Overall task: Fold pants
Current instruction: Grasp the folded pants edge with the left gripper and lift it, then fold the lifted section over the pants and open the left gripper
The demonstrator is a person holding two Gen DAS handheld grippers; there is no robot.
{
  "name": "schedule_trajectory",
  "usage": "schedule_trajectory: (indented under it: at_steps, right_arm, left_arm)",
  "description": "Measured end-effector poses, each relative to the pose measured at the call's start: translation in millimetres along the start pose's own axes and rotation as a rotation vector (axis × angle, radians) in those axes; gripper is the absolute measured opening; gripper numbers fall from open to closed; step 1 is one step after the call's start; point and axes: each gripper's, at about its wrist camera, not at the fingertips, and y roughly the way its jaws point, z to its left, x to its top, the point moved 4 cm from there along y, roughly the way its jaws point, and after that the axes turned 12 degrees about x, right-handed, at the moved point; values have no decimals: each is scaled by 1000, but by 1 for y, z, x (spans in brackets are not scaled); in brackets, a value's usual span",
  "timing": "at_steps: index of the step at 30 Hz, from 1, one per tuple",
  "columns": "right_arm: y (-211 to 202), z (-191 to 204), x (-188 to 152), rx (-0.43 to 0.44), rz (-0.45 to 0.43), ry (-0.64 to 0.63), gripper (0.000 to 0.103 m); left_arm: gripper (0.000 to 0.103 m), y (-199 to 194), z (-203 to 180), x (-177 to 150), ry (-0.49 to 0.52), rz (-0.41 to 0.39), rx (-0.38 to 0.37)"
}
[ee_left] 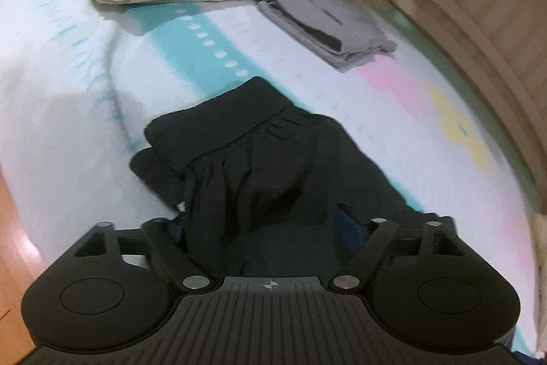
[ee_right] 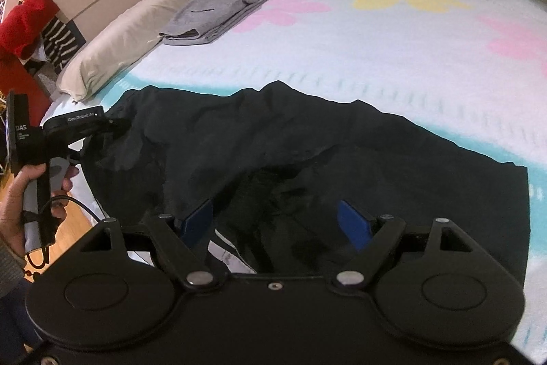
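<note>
Across the flowered bedsheet (ee_right: 376, 57) lie the black pants (ee_right: 307, 153), bunched at six o'clock of both views. The right gripper (ee_right: 277, 221) hangs with jaws spread wide over the fabric, likely seeking an edge. The left gripper (ee_left: 263, 221) has cloth heaped between its fingers; I cannot tell whether it pinches. Folded grey clothes (ee_right: 218, 12) sit by the pillow (ee_right: 119, 47) at eleven o'clock, out of the way.

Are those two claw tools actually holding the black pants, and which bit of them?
Both grippers, left and right, stand open with the black pants bunched between the fingers. Neither clamps the cloth. The left is at the waistband end; the right's spot cannot be told.
</note>
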Motion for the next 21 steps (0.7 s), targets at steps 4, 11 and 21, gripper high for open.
schedule_trajectory:
  at_steps: [4,11,21]
  right_arm:
    - [-4,-6,1,-14,-5,19,82]
    - [-11,-29,-2,-104,25,84,83]
    - [-16,-77,-20,-120,63,271,103]
  left_arm:
    - [20,-8,1,0,-2,-20,111]
    - [11,-54,-32,-1,78,-125,77]
    - [10,-119,-98,-13,209,-242,-60]
